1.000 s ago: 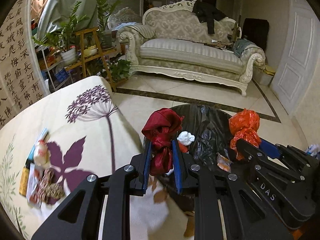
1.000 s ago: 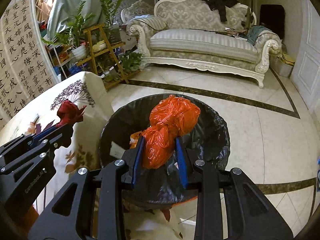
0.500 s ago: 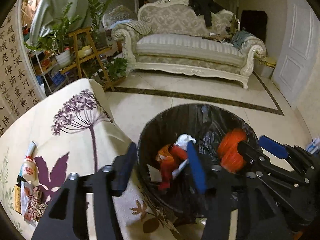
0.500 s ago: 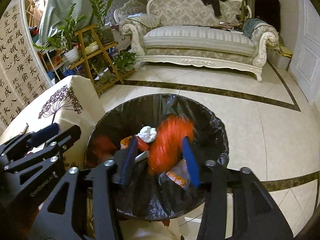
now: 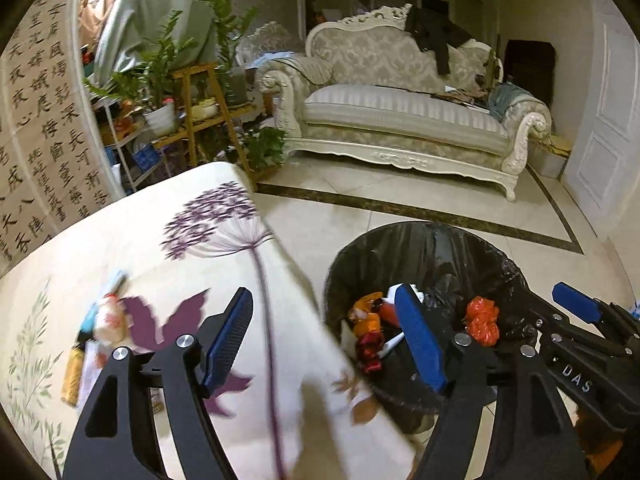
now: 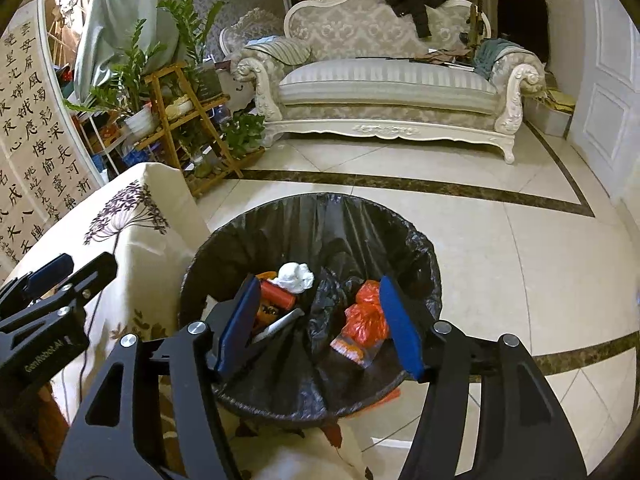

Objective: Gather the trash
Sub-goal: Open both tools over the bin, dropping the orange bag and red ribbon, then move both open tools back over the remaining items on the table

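A trash bin lined with a black bag (image 6: 320, 216) stands on the floor beside the table. My right gripper (image 6: 320, 320) is open and empty above it. An orange plastic bag (image 6: 366, 316) lies inside, also seen in the left wrist view (image 5: 482, 320). A dark red bag (image 5: 370, 350) lies inside at the left, with a white paper wad (image 6: 296, 276) and other wrappers. My left gripper (image 5: 324, 340) is open and empty over the table edge and bin rim. Several wrappers and a small bottle (image 5: 106, 320) lie on the table at the left.
The table has a cream cloth with purple flower print (image 5: 216, 216). A white sofa (image 6: 384, 88) stands across the tiled floor. A wooden plant shelf (image 6: 188, 120) stands at the left, and a white door (image 5: 612, 120) at the right.
Both grippers opened and dropped their bags into the bin: the dark red one from the left, the orange one from the right. The left gripper has swung left toward the table.
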The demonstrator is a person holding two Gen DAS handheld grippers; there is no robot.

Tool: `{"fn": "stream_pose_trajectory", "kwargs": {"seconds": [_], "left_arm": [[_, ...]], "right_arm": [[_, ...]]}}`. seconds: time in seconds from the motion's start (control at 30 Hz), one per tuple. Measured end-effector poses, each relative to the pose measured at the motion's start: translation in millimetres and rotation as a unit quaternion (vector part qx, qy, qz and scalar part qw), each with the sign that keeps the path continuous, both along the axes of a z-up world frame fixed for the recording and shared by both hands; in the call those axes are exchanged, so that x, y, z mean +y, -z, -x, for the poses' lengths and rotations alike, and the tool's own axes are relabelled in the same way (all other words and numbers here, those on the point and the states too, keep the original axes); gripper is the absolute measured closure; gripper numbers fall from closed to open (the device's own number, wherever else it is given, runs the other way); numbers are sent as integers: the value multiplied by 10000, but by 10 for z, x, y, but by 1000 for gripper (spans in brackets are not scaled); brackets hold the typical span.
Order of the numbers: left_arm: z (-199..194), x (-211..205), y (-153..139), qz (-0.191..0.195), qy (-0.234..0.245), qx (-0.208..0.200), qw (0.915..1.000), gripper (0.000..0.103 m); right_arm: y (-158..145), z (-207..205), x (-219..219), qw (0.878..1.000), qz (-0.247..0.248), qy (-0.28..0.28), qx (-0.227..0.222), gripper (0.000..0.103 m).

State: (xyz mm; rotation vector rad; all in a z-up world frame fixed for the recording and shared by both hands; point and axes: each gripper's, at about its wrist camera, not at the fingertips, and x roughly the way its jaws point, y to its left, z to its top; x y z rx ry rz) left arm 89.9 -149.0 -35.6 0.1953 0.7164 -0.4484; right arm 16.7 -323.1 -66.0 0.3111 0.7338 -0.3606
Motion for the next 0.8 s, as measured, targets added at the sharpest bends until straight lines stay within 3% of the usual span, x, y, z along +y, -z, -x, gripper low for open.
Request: {"fn": "stream_pose_trajectory", "kwargs": {"seconds": [0.4,0.8], "left_arm": [[300,987,-144,29,-835,-196,9963,26],[386,2107,-50,-36,-1978,-103,9802,26]], "right_arm": [[-169,0,806,9965,18,-825,-110,42],[-187,-219,1802,9819,102,-1890,-2,43]]}}
